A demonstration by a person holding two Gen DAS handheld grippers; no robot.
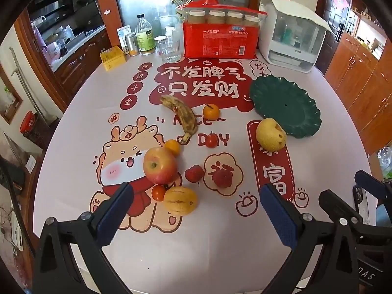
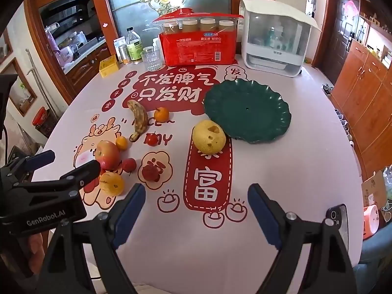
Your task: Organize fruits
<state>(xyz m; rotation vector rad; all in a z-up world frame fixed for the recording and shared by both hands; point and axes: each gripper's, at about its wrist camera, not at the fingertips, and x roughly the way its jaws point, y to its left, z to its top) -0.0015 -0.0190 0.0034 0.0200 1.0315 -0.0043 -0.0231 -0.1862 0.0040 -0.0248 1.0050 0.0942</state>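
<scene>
I hold my left claw [image 1: 193, 210] and my right claw [image 2: 196, 208] tilted down over the round surface [image 1: 196, 257] with its pink cartoon-printed cloth, and both are spread wide with nothing between their blue pads, so I judge the sorting has not begun: every fruit lies loose on the cloth and the dark green scalloped plastic plate [image 2: 247, 112] is bare. The plate sits toward the far right, and the large yellow pear [image 2: 209, 136] lies just beside its near rim. The others are scattered to the left: a brown-spotted yellow banana [image 1: 180, 116] with a small orange tangerine [image 1: 211, 111] near it, a red cherry tomato [image 1: 211, 141] at the middle, and closer to me a big red-and-yellow apple [image 1: 160, 164] touching a second small orange fruit [image 1: 172, 147]. Two red strawberries [image 1: 194, 173] lie near the apple's right side, and a small striped yellow melon-like fruit [image 1: 180, 200] with another red tomato [image 1: 158, 192] against it sits just ahead of my left claw. My guess is that the plate is where the fruit belongs. The next move, as I see it, calls for my right claw to go forward to the pear, straddle its widest part and close gently, since it is round and could roll, while my left claw can take the striped yellow fruit nearest to it.
</scene>
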